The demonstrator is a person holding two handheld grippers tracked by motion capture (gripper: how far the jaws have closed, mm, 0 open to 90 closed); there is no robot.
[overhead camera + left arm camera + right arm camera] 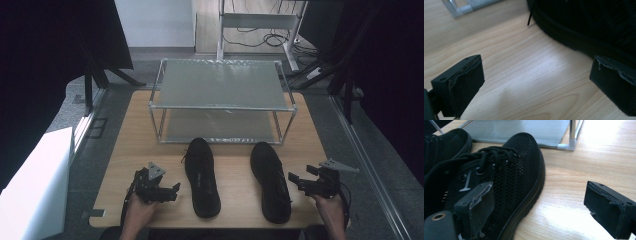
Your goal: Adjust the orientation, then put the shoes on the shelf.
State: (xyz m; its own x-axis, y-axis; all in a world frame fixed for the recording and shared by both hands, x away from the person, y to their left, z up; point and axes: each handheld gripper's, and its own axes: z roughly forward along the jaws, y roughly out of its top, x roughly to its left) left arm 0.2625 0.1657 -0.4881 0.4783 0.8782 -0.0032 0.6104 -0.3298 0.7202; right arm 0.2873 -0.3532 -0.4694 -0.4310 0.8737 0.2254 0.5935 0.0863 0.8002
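Black shoes (202,176) on table, left hand-held gripper (176,188) wide, empty, right hand-held gripper (291,178) wide, empty, beside right shoe (270,181)

Wooden table (125,145) carried metal two-tier rack (222,102) at far side. Two black shoes lay side by side directly on tabletop in front of rack: left shoe (202,177), right shoe (271,182), toes toward rack, well apart.

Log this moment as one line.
left gripper: open, empty | right gripper: open, empty | shoes: on table, untouched
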